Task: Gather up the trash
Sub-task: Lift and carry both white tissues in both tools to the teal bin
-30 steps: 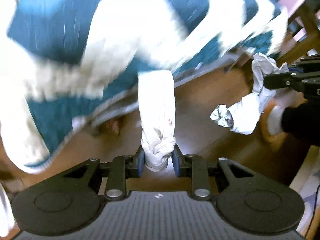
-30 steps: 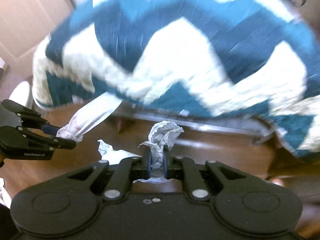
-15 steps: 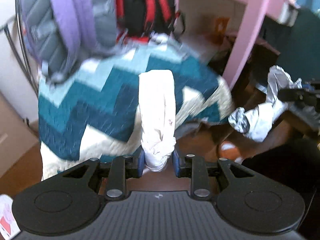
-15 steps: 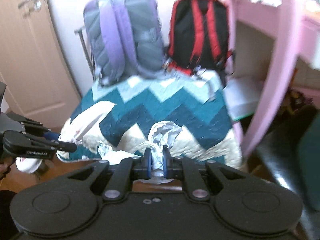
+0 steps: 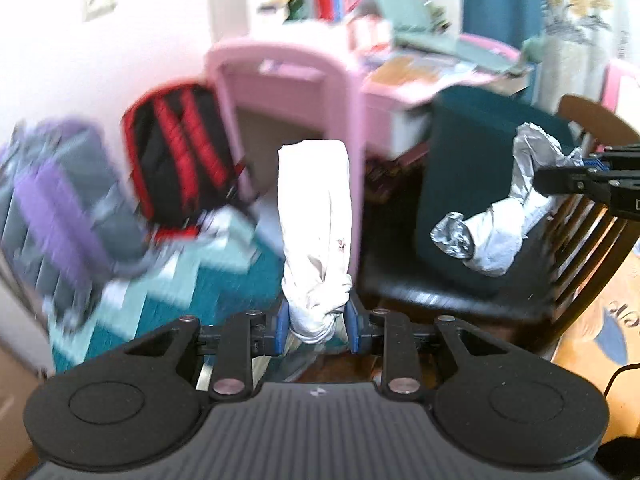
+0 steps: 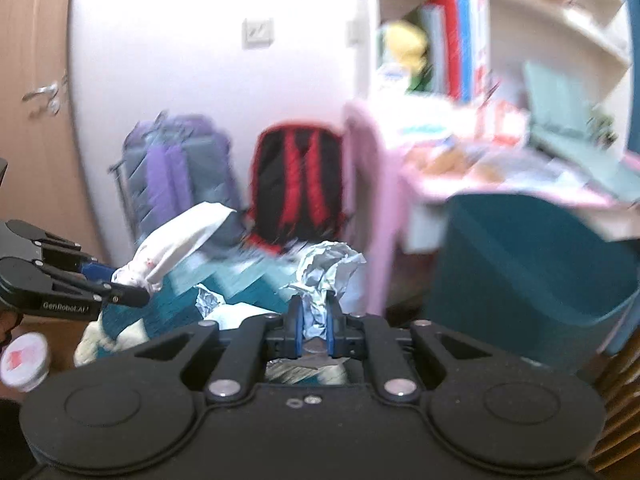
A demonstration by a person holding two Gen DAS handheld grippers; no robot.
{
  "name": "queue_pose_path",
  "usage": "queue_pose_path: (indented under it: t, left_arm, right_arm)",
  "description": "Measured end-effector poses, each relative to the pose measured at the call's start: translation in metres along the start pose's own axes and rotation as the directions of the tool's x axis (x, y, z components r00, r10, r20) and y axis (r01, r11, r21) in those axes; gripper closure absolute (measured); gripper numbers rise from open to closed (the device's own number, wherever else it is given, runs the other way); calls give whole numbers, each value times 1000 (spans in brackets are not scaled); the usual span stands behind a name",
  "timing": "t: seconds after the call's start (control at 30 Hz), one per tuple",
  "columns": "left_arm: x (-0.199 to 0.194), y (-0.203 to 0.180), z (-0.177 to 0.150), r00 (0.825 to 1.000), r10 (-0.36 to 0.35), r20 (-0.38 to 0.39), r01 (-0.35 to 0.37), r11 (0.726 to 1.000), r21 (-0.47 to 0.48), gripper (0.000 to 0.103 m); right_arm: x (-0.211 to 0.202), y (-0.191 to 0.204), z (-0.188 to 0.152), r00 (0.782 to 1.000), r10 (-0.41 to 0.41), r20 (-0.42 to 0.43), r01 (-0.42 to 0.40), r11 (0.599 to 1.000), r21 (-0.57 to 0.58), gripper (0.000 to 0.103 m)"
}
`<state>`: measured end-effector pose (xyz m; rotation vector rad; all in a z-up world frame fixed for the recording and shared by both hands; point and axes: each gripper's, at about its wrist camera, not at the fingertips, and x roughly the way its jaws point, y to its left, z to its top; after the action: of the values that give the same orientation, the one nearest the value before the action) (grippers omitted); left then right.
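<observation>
My left gripper (image 5: 317, 327) is shut on a knotted white plastic bag (image 5: 316, 232) that stands up between its blue pads. The same bag (image 6: 176, 246) shows at the left of the right wrist view, with the left gripper (image 6: 132, 294) holding it. My right gripper (image 6: 313, 334) is shut on a crumpled silver-and-white wrapper (image 6: 326, 276). That wrapper (image 5: 500, 216) hangs from the right gripper (image 5: 560, 178) at the right of the left wrist view. Both are held in the air.
A pink desk (image 5: 304, 92) with clutter, a teal-backed chair (image 5: 480, 184) with a dark wooden frame, a red-and-black backpack (image 5: 180, 152) and a purple-grey backpack (image 5: 52, 200) stand ahead. A chevron quilt (image 5: 192, 280) lies below. A small white tub (image 6: 26, 360) sits low left.
Both grippers have lifted and tilted upward with their loads. The view has swung from the quilt and floor to the backpacks, desk and chair. Both grips are unchanged.
</observation>
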<state>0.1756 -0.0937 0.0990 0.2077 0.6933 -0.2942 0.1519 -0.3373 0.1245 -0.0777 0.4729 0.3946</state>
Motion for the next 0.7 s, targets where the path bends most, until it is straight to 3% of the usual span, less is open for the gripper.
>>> queue_pose_path:
  t: [0.33,0.53,0.7]
  left_arm:
    - [4,-89,103,991,-78,112,66,992,111,76]
    - [24,-132,153,984,-117,137,97,984,147,76]
    - [62,-159,185,982,-161,99,149,981,123,76]
  right_arm:
    - [-53,-83,42,977,-192,90,192,981,13,92]
    - [-48,-136,50,950,-300,85,295,953,63,92]
    - [-30,-171,44,935,-353,32,348,932,97,92]
